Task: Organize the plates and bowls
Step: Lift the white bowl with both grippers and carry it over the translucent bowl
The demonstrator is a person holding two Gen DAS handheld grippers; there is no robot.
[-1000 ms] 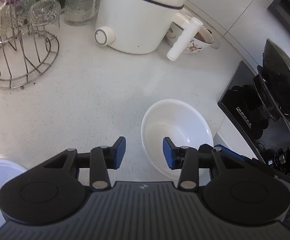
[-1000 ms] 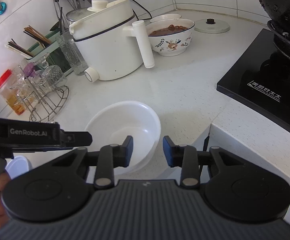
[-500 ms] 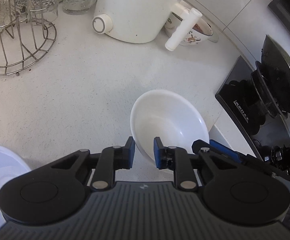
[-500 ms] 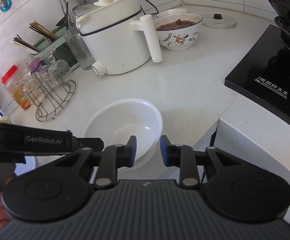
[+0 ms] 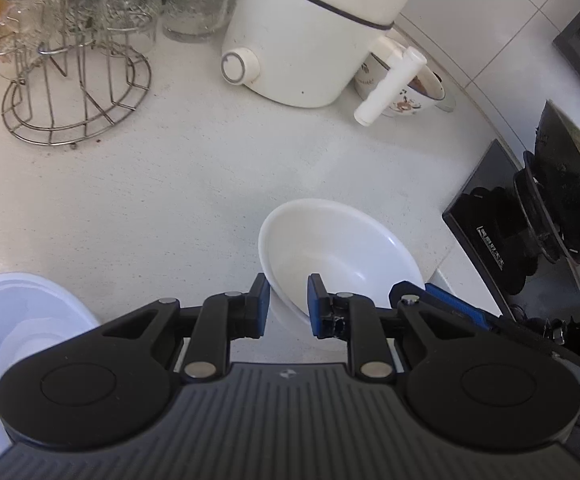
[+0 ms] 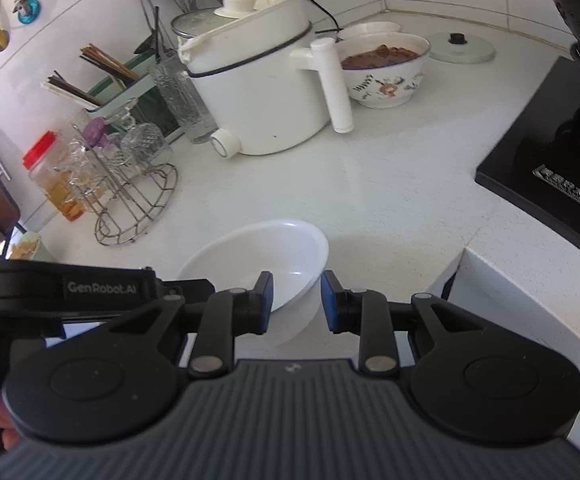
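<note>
A white bowl (image 5: 341, 248) is held above the white counter near its front edge; it also shows in the right wrist view (image 6: 266, 256). My left gripper (image 5: 288, 304) is shut on the bowl's near left rim, one pad inside and one outside. My right gripper (image 6: 295, 300) is shut on the bowl's right rim the same way. The bowl is tilted and looks lifted off the counter. Another white dish (image 5: 14, 320) lies at the lower left of the left wrist view.
A white electric pot (image 6: 262, 88) with a handle stands at the back, a patterned bowl of food (image 6: 385, 72) beside it. A wire glass rack (image 5: 74, 92) is at the left. A black cooktop (image 6: 549, 168) with a wok is at the right.
Both grippers have closed on the white bowl's rim and lifted it. The view has pulled back and up from the counter.
</note>
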